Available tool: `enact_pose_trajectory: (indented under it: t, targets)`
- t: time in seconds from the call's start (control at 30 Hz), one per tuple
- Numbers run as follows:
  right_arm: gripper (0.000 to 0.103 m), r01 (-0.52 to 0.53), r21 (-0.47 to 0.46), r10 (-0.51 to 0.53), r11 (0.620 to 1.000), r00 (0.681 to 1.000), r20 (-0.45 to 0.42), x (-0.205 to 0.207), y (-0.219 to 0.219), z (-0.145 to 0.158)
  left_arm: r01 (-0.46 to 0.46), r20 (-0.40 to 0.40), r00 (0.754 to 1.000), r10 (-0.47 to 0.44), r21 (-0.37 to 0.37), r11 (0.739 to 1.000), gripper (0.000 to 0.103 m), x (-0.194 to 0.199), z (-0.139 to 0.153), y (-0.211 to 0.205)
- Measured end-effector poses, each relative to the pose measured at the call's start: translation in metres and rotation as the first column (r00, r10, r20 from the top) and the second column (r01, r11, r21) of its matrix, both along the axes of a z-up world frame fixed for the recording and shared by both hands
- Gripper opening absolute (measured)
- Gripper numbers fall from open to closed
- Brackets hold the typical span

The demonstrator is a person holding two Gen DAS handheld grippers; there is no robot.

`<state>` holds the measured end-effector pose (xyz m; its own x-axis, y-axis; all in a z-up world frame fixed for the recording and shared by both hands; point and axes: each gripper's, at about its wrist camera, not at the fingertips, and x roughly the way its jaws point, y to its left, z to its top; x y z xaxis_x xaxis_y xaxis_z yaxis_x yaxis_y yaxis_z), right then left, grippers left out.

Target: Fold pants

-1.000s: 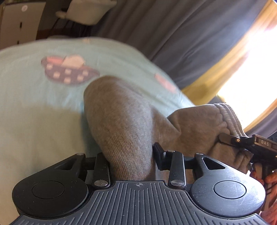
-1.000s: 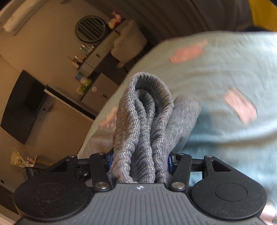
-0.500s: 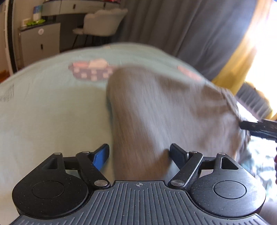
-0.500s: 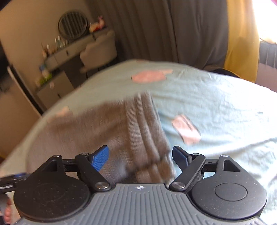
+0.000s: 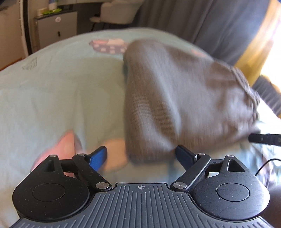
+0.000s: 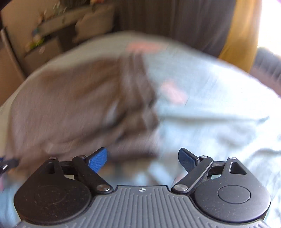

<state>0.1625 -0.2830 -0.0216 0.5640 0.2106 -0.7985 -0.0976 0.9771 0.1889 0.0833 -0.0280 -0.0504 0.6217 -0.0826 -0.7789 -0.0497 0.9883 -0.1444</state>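
No text, brand or number can be read in either view; the round sticker on the cabinet is too blurred.

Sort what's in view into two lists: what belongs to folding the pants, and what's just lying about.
For the job:
- grey pants, lying on the bed
- left gripper, jaws just opened, clear of the cloth
- right gripper, jaws just opened too
- bedsheet, the folding surface

Just about:
- chair
- cabinet
- curtain
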Motion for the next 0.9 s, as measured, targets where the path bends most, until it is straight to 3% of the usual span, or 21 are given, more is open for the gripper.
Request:
enact_pose_trajectory:
  t: [0.07, 0.17, 0.27, 0.53, 0.7, 0.9]
  targets:
    - [0.090, -0.061, 0.012, 0.061, 0.998, 0.997, -0.042, -0.016, 0.007, -0.004, 0.050, -0.036, 0.998, -0.048, 0.050, 0.998, 0.089, -0.011, -0.006, -0.014]
    - [0.098, -0.072, -0.060, 0.072, 0.996, 0.997, -0.003, -0.042, 0.019, 0.005, 0.074, -0.026, 0.997, -0.071, 0.116, 0.991, 0.094, -0.024, -0.005, -0.028]
    - [0.099, -0.086, -0.082, 0.093, 0.993, 0.992, 0.086, -0.066, 0.026, 0.020, 0.023, 0.010, 1.000, -0.024, 0.113, 0.993, 0.097, -0.033, 0.003, -0.027]
    - [0.099, -0.153, -0.201, 0.190, 0.968, 0.965, 0.182, -0.104, 0.060, 0.041, -0.045, 0.117, 0.992, 0.037, 0.067, 0.997, 0.100, -0.057, 0.023, -0.020]
    - [0.099, -0.123, -0.167, 0.161, 0.978, 0.958, 0.238, -0.106, 0.065, 0.040, -0.028, 0.123, 0.992, 0.019, 0.069, 0.997, 0.100, -0.059, 0.024, -0.022]
    - [0.099, -0.048, -0.074, 0.063, 0.996, 0.975, 0.214, -0.101, 0.061, 0.029, -0.024, 0.126, 0.992, 0.017, 0.060, 0.998, 0.100, -0.059, 0.021, -0.021]
